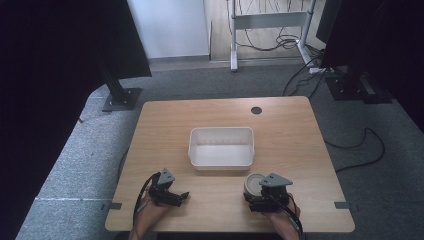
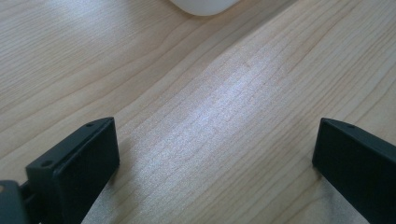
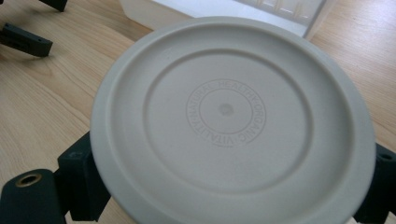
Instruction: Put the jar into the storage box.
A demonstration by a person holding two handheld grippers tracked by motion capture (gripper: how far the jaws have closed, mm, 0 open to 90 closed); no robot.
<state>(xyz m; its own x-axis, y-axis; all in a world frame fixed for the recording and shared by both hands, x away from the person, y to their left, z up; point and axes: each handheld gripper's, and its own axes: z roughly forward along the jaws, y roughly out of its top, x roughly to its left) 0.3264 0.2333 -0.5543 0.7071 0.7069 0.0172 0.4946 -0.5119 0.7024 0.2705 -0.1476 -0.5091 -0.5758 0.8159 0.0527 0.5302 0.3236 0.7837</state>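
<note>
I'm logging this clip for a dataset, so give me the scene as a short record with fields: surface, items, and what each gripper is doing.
surface: wooden table
container: white tray, mid-table, seemingly empty
held item: round beige plate, underside up, embossed ring of text; beside the tray's near right corner
right gripper: fingers on either side of the plate's rim, seemingly gripping it
left gripper: fingers wide apart over bare wood, holding nothing
other: round hole near the table's far edge
</note>
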